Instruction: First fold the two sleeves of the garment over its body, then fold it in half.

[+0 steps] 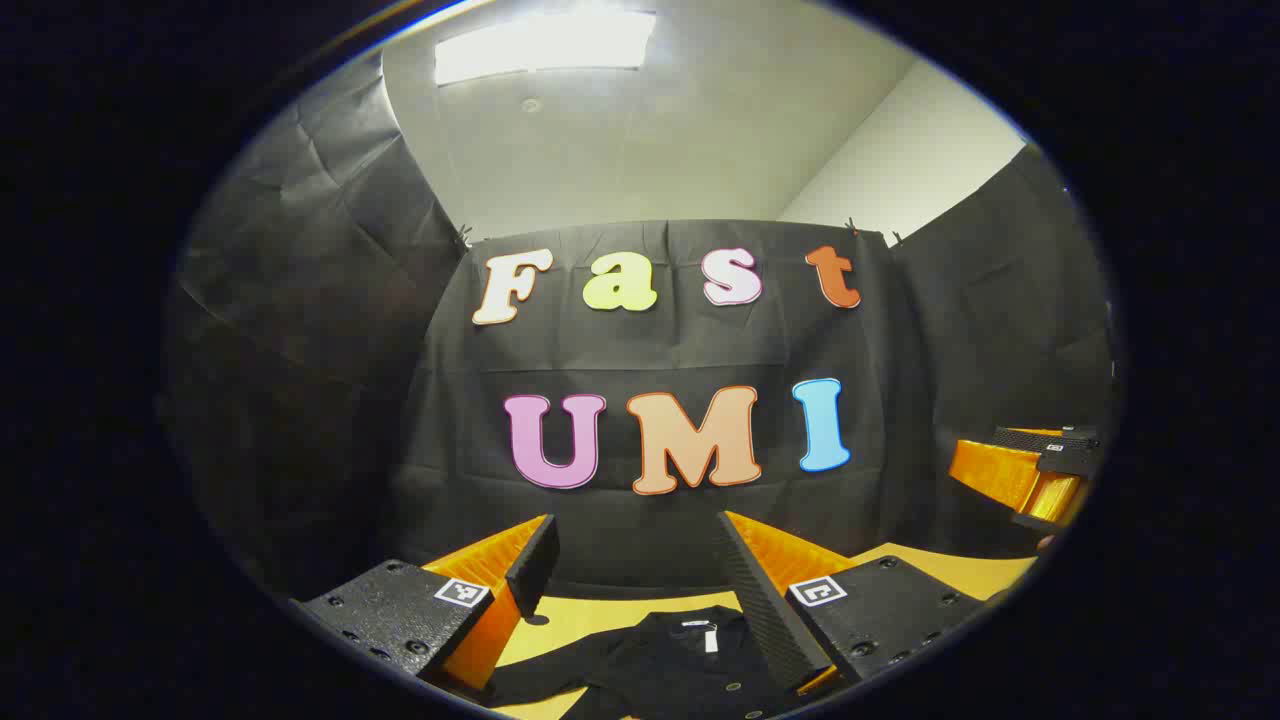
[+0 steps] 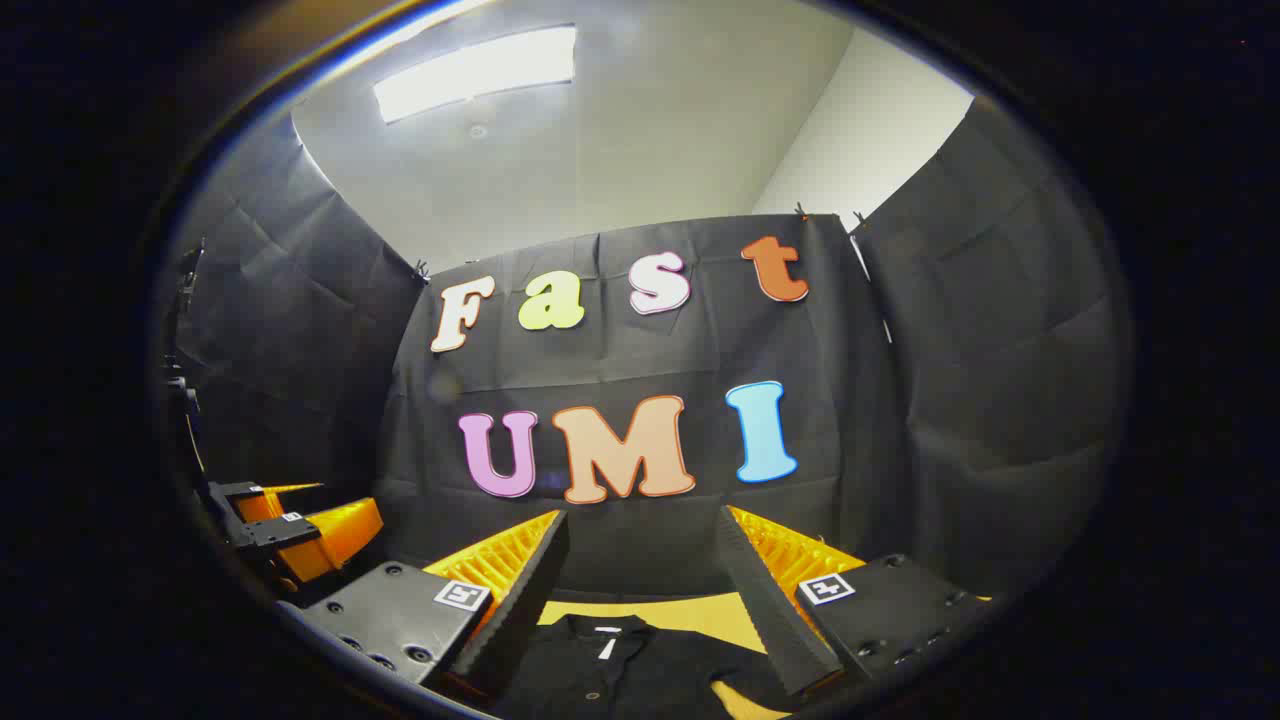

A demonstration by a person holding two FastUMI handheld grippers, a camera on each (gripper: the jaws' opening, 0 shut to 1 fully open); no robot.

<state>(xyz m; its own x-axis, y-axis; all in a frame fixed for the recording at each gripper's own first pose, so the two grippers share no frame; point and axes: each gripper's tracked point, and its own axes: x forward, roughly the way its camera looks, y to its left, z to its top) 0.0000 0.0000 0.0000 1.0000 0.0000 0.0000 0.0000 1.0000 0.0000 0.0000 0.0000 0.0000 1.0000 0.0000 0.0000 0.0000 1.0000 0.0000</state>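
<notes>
While both pairs of fingers stand spread wide and hold nothing, the left gripper [image 1: 635, 560] and right gripper [image 2: 640, 555] hover above the bench [image 1: 600, 612], well clear of the cloth. Below each, toward 6 o'clock, the dark garment [image 1: 670, 665] lies flat, collar toward 12 o'clock, long axis running 12 to 6. One sleeve [image 1: 545, 680] trails toward 8 o'clock in the left gripper view; the other sleeve [image 2: 745, 675] toward 4 o'clock in the right gripper view. By this reading, each gripper is nearer its own side's sleeve.
</notes>
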